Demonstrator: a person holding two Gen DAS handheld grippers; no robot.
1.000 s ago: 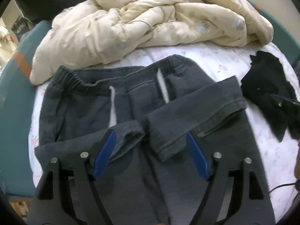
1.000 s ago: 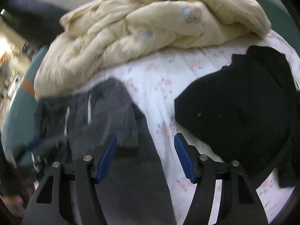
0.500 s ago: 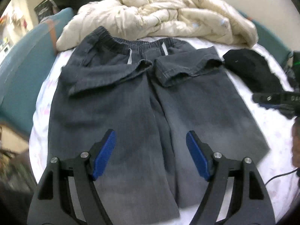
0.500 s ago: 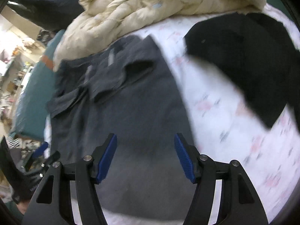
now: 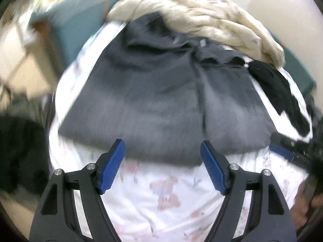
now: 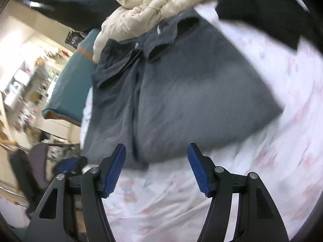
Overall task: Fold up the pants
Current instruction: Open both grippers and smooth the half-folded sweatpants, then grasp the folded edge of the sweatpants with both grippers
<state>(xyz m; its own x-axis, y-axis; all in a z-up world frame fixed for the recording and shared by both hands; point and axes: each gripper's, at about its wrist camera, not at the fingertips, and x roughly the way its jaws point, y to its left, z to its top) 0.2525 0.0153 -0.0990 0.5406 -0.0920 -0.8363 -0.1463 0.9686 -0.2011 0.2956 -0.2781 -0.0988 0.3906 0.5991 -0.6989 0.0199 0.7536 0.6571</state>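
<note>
Dark grey pants [image 5: 161, 92] lie flat on the flowered bedsheet [image 5: 167, 197], folded across so both leg cuffs rest up near the elastic waistband [image 6: 113, 44] at the far end. My left gripper [image 5: 162, 167] hangs open over the sheet, just short of the near fold edge, nothing between its blue pads. In the right wrist view the same pants [image 6: 181, 92] spread ahead, and my right gripper [image 6: 156, 167] is open and empty at their near edge. The right gripper's blue pad [image 5: 280, 151] shows at the right of the left view.
A crumpled cream duvet [image 5: 212, 20] is piled behind the waistband. A black garment [image 5: 278, 88] lies on the sheet to the right of the pants. A teal bed frame [image 6: 66, 88] runs along the left, with cluttered room beyond. A hand [image 5: 304, 201] shows at lower right.
Both grippers have pulled back from the cuffs near the waistband toward the near fold edge, still open. The pants have stayed folded in place.
</note>
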